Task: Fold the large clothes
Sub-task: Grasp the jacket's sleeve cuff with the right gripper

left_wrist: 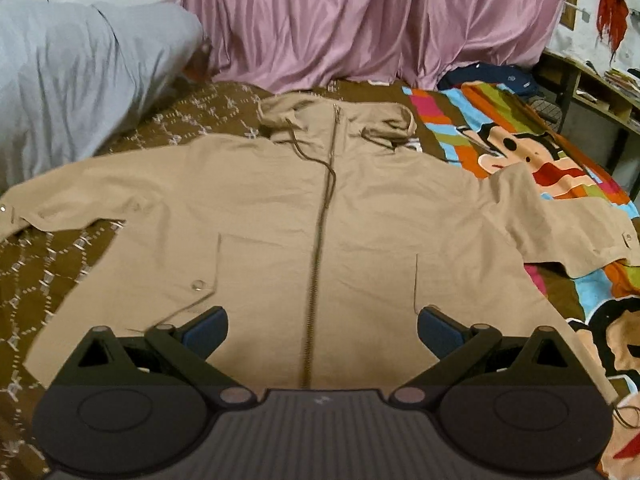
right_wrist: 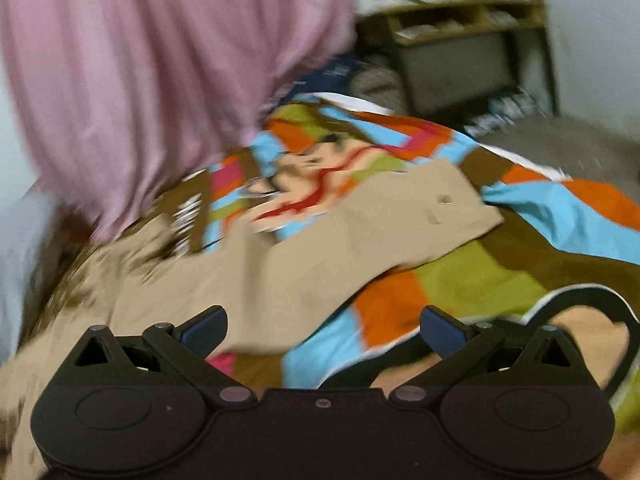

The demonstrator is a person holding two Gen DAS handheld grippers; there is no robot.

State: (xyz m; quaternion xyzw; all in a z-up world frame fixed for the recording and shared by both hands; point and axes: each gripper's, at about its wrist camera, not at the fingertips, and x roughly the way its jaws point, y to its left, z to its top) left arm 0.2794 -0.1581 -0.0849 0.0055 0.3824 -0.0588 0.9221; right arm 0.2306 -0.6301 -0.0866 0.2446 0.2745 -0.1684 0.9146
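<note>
Tan jacket (left_wrist: 320,208) spread flat on patterned bed (left_wrist: 60,264) — pink curtain (left_wrist: 360,20) behind.

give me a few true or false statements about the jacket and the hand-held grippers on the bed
1. The tan jacket lies spread flat with its front zipper closed. True.
2. The left hand-held gripper is clamped on the jacket's hem. False: its jaws are wide open and hold nothing.
3. Both sleeves are already folded across the chest. False: the left sleeve and right sleeve stretch outward.
4. The right sleeve rests on a colourful cartoon blanket. True.
5. The right hand-held gripper is open. True.
6. A green curtain hangs behind the bed. False: the curtain is pink.
</note>
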